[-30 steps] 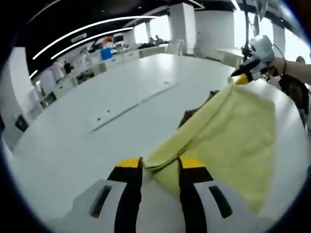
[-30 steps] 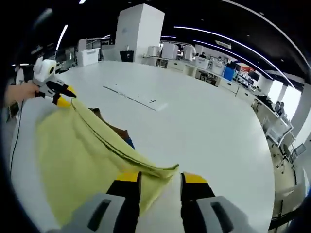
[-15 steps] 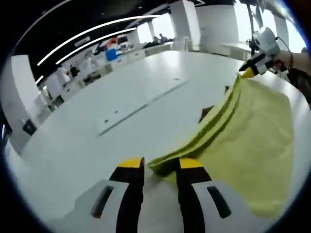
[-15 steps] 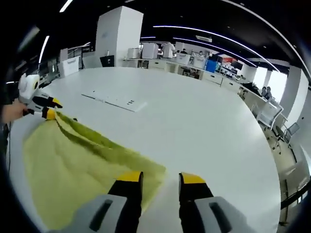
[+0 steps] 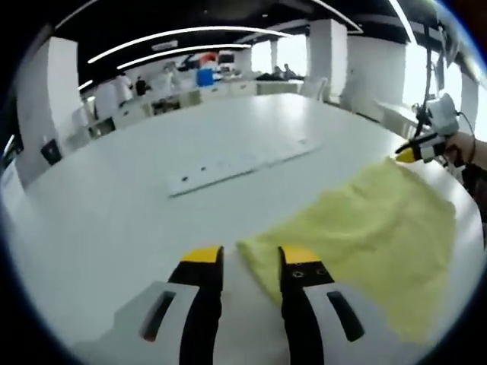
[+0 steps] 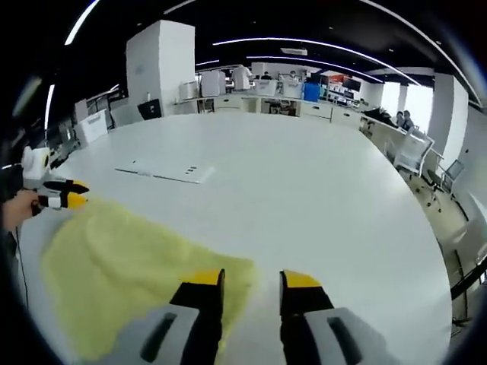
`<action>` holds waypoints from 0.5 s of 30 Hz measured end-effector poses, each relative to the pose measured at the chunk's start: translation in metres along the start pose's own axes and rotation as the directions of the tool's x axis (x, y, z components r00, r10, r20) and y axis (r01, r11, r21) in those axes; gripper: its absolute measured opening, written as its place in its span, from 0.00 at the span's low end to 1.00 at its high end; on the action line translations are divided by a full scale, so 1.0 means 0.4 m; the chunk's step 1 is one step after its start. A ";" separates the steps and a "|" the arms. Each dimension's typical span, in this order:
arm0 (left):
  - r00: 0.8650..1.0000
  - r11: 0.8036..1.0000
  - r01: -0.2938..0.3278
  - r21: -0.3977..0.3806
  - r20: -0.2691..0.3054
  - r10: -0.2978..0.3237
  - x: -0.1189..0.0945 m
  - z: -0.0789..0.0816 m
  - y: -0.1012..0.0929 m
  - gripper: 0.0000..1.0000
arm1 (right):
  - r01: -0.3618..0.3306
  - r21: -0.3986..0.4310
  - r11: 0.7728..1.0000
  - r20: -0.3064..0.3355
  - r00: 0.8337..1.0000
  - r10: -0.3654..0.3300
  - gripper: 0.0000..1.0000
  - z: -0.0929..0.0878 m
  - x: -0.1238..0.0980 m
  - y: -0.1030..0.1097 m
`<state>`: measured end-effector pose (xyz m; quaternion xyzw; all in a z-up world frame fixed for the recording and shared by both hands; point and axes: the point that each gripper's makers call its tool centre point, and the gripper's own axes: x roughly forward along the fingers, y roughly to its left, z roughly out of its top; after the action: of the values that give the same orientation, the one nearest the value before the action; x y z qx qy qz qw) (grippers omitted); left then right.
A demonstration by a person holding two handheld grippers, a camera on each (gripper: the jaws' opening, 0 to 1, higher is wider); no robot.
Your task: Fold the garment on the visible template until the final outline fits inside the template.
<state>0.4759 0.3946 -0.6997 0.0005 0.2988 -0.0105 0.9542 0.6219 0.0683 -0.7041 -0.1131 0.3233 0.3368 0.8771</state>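
Note:
A pale yellow garment (image 5: 365,228) lies spread flat on the white table (image 5: 114,213). In the left gripper view my left gripper (image 5: 251,255) has its near corner between its yellow-tipped jaws, held at the same narrow gap as before. My right gripper (image 5: 409,154), held by a hand, sits at the far corner. In the right gripper view the garment (image 6: 129,266) reaches from my right gripper (image 6: 251,278), shut on its near edge, to my left gripper (image 6: 76,195) at the far left. A flat white strip with dark dots (image 5: 243,161) lies beyond the cloth, apart from it.
The white strip (image 6: 163,173) lies left of centre on the table (image 6: 319,198). The table's rounded edge runs along the right, with chairs (image 6: 415,156) past it. Desks, people and a white pillar (image 6: 156,72) stand far behind.
Both grippers have lowered the garment from a raised, sagging fold to lie flat on the table. A dark item seen under it earlier is now covered.

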 end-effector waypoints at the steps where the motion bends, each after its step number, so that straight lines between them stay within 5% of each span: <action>1: 1.000 1.000 0.001 0.001 0.003 -0.001 -0.006 0.003 -0.001 0.28 | -0.003 0.006 1.000 -0.001 1.000 0.003 0.27 0.001 -0.004 0.003; 7: 0.999 1.000 0.007 -0.013 0.036 -0.007 -0.058 0.016 -0.015 0.34 | -0.054 0.057 0.997 -0.004 0.999 0.054 0.31 0.008 -0.043 0.042; 15: 0.998 0.998 0.057 -0.035 0.039 -0.056 -0.134 -0.019 -0.053 0.42 | -0.110 0.033 0.993 -0.026 0.993 0.111 0.38 -0.007 -0.116 0.087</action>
<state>0.4271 0.3747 -0.6750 -0.0253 0.2805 -0.0320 0.9590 0.5713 0.0690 -0.6757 -0.0856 0.3465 0.3781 0.8542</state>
